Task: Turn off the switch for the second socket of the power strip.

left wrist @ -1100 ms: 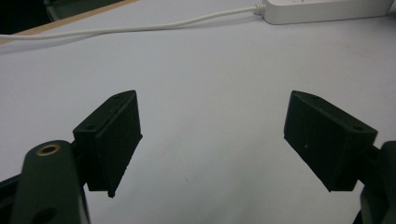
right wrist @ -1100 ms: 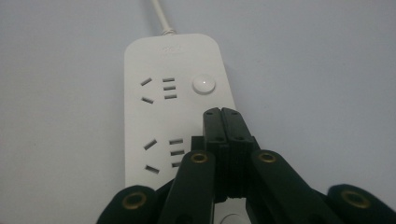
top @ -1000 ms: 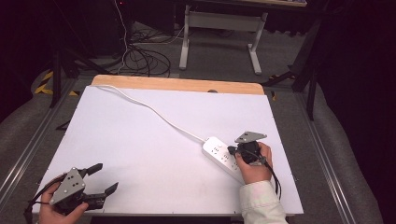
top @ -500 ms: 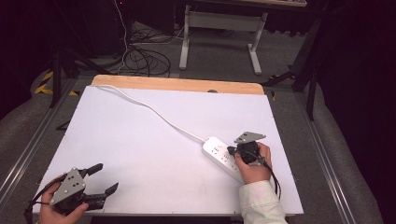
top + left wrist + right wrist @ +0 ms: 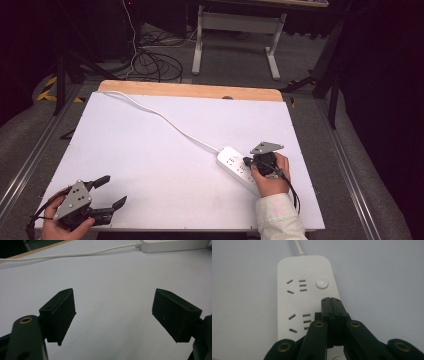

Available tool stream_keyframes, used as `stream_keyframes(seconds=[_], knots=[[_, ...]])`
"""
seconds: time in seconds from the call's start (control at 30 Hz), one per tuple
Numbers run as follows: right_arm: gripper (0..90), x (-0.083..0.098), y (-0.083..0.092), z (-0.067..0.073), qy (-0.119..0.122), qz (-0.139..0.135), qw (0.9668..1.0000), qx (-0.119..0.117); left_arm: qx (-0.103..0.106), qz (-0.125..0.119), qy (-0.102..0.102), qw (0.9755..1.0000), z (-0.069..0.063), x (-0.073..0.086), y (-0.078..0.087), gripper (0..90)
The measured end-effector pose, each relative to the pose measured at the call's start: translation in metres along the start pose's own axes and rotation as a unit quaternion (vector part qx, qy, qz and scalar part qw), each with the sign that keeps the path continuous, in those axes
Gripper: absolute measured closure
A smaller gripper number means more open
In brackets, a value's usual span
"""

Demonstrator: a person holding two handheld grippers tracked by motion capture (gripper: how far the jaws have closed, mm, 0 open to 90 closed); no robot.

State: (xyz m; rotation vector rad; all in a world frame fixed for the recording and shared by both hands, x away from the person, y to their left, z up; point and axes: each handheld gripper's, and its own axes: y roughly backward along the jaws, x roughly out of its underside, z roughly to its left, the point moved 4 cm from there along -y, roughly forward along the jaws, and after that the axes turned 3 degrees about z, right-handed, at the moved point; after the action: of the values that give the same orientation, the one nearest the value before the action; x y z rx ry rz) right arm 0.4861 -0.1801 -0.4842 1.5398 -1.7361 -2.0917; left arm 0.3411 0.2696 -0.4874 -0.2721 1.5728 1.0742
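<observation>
- Dark floor and tangled cables lay beyond the far edge of my white table (image 5: 150,150), which was bare apart from the white power strip (image 5: 239,167) toward its right side and the cord (image 5: 165,117) running off to the far left corner.
- My right gripper (image 5: 248,161) sat over the strip with its jaws clenched together on nothing; in the right gripper view the closed tips (image 5: 333,301) hung just below the round switch button (image 5: 321,283), beside the upper socket group.
- I judged that I was lining up to press that button. The tips were off to its near side, so a push straight down could have landed on plain casing, or on the socket slots (image 5: 297,285), and done nothing.
- A slanted push could have skated the strip across the smooth table, since nothing pinned it down; the loose cord would have let it swing.
- My left gripper (image 5: 109,191) rested at the near left corner, jaws spread wide and empty, well apart from the strip (image 5: 175,245). It could not have steadied anything from there.
- Whether the tips actually touched the casing I could not tell, so pressing too hard was a risk.
</observation>
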Motion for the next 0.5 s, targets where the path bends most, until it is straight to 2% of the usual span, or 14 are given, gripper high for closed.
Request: stream_keyframes(seconds=[0.5], knots=[[90.0,-0.0001,-0.0004,0.0016,-0.005,0.002,1.0000,0.006,-0.001,-0.002,-0.004,1.0000,0.0003,-0.0006,0.0006,19.4]])
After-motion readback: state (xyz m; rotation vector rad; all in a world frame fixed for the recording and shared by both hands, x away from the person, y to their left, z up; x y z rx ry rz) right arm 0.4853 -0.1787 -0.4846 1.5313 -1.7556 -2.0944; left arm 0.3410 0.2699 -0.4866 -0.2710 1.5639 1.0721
